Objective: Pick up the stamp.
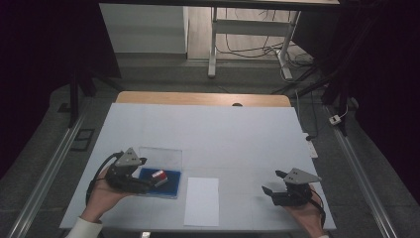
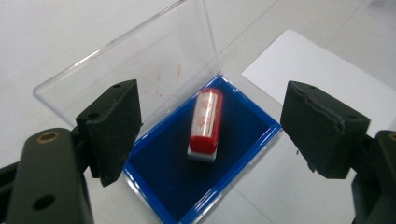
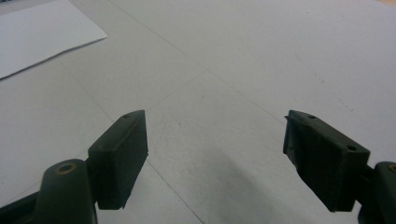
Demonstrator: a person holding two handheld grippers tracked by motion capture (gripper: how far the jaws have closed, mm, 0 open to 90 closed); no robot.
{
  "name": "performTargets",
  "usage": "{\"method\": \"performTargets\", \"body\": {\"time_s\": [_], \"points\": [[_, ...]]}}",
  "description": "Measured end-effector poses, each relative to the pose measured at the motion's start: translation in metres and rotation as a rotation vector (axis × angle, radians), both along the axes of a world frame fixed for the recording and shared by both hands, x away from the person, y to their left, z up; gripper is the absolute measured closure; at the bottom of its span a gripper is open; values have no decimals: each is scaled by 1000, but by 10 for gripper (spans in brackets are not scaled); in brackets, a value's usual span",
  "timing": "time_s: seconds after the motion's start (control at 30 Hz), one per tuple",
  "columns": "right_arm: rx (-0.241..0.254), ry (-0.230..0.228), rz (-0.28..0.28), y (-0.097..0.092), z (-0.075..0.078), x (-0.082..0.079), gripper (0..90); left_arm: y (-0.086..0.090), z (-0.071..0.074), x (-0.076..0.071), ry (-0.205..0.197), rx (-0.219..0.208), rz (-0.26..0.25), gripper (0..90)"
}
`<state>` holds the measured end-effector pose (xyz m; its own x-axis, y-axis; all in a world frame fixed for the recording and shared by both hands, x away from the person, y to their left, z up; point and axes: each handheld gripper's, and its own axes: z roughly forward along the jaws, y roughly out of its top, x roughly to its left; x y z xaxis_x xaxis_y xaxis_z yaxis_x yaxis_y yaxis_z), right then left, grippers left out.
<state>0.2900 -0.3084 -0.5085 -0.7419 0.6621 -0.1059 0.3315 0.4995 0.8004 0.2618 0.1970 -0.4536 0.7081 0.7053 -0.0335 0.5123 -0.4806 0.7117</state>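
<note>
Left tongs (image 2: pixel 210 135) gape wide over the red stamp (image 2: pixel 205 122) lying in its blue tray (image 2: pixel 161 175). Small, rigid, likely slick: pinch its long sides. Right tongs (image 3: pixel 215 158) hang open, empty, far right.

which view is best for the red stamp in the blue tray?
Left gripper view: the red stamp lies large and sharp on its side in the blue tray, between the open left gripper jaws. In the high view it is a small red speck beside that gripper.
</note>
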Motion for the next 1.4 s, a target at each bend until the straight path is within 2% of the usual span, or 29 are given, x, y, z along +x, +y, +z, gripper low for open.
{"method": "performTargets", "body": {"time_s": [0.1,0.23,0.57,0.67,0.87,1.03,1.17,1.4], "points": [[-1,1,1,0,0,0,216,-5,-1,5,15,-2,-10,212],[-3,0,2,0,-1,-1,217,-11,-4,10,31,24,-32,211],[2,6,-5,0,-3,0,219,-14,-15,15,58,54,-32,238],[-5,11,-2,0,-3,0,220,-16,-18,17,64,60,-38,311],[-3,14,-5,-1,-4,0,221,-17,-23,20,75,63,-42,373],[-9,16,-7,-1,-5,1,223,-17,-26,22,85,65,-48,461],[-18,16,-9,-1,-5,1,224,-18,-29,23,98,78,-57,489],[-20,22,-11,-2,-5,1,225,-20,-31,23,98,90,-62,594]]}}
